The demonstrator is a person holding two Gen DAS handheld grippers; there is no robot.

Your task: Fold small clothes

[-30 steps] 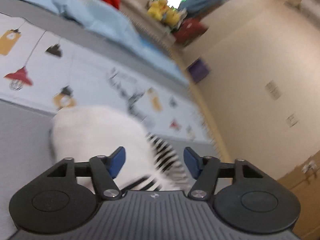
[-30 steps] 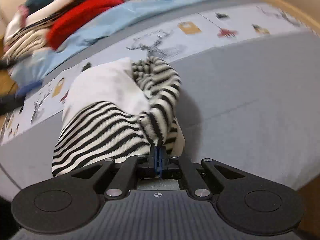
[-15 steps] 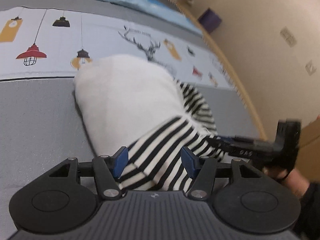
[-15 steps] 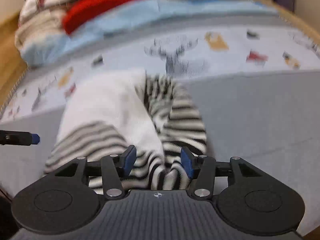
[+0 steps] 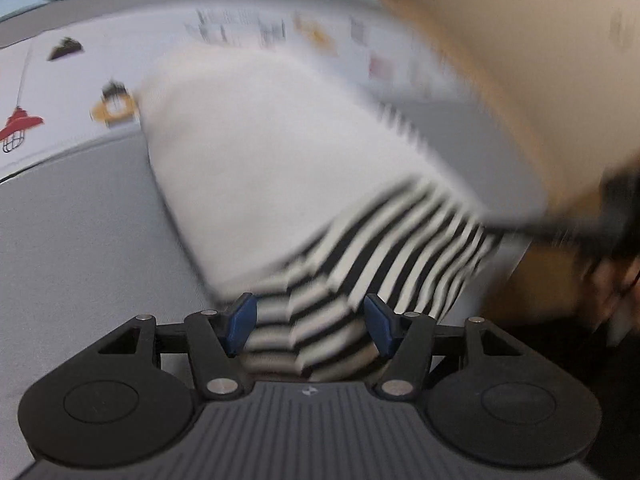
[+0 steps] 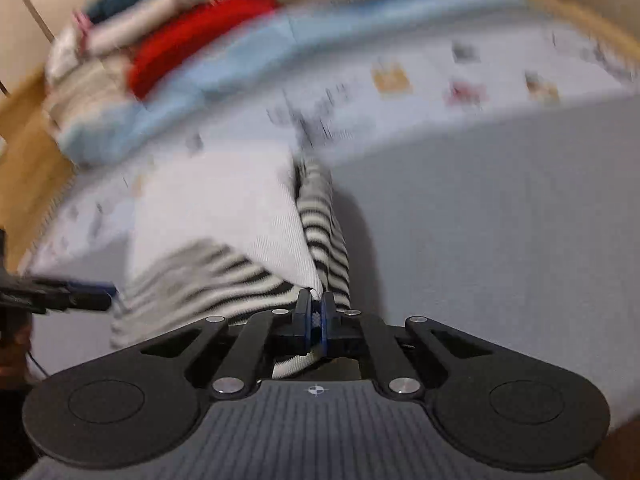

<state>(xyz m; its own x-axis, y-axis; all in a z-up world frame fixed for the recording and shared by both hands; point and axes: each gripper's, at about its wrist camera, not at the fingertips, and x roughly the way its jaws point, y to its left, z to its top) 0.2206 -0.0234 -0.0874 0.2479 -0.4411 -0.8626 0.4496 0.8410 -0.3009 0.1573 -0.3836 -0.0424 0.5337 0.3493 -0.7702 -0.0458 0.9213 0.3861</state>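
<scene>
A small white garment with black-and-white striped parts (image 5: 280, 168) lies on the grey bed cover; it also shows in the right wrist view (image 6: 224, 224). My left gripper (image 5: 306, 328) is open, its blue pads on either side of the striped hem. My right gripper (image 6: 316, 316) is shut on the striped edge of the garment at its near right corner. The left gripper (image 6: 72, 294) shows at the left of the right wrist view, and the right gripper shows blurred at the right of the left wrist view (image 5: 580, 228).
A patterned sheet (image 6: 440, 92) with lamp and deer prints runs behind the garment. A pile of folded clothes, one red (image 6: 192, 44), sits at the back left on a light blue blanket (image 6: 248, 68). A beige wall (image 5: 520, 60) stands to the right.
My right gripper, open half a second ago, has shut on the garment's striped edge. My left gripper stays open and has moved closer over the striped hem. Both views are blurred by motion.
</scene>
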